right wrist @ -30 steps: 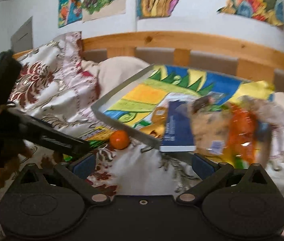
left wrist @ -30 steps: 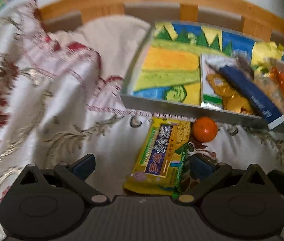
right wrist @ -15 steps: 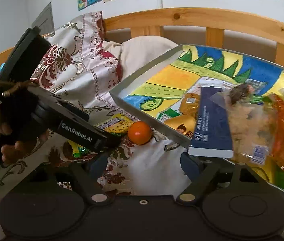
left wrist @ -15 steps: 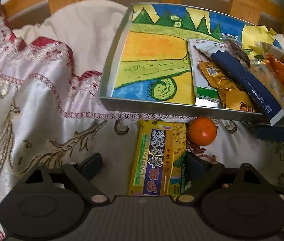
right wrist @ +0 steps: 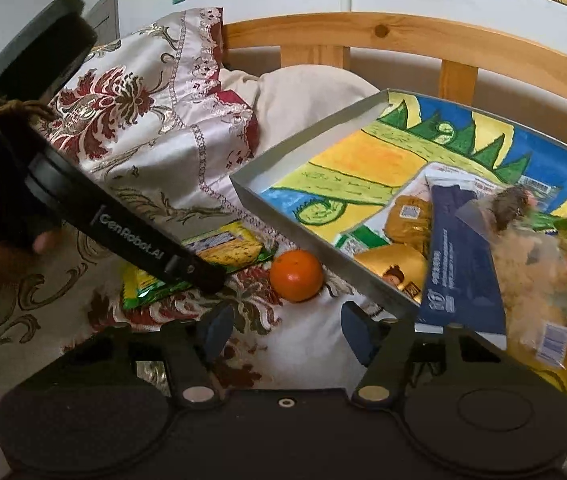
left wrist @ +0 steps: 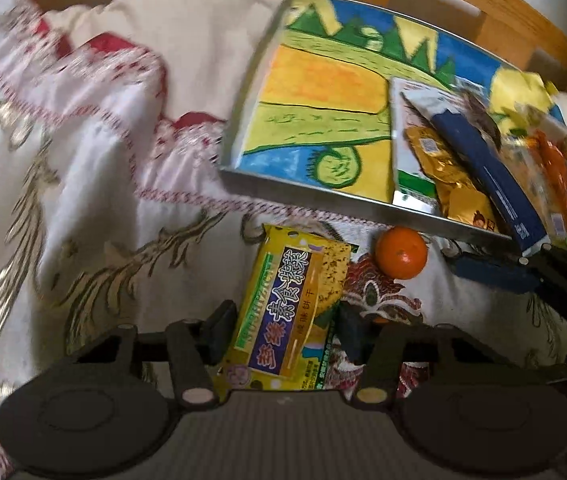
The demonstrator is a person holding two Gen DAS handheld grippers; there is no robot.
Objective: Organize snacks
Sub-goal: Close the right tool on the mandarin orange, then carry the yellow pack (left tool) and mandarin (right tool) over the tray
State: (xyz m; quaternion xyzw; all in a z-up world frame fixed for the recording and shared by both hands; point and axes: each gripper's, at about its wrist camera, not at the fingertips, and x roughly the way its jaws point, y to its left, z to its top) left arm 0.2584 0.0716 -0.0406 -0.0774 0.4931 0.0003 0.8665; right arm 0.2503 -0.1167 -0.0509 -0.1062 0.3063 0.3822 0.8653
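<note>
Yellow-and-purple snack packet (left wrist: 291,312), orange tangerine (left wrist: 401,253), dark blue box (right wrist: 461,256), red-and-gold floral bedspread (left wrist: 83,200).

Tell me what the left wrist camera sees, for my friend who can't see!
The left tool has been closing around a yellow snack packet on a flowery bedspread. Beyond it, an orange sits beside a colourful tray of snacks.

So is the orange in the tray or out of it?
Out. The orange lies on the bedspread, just outside the tray's near wall, beside the yellow snack packet.
</note>
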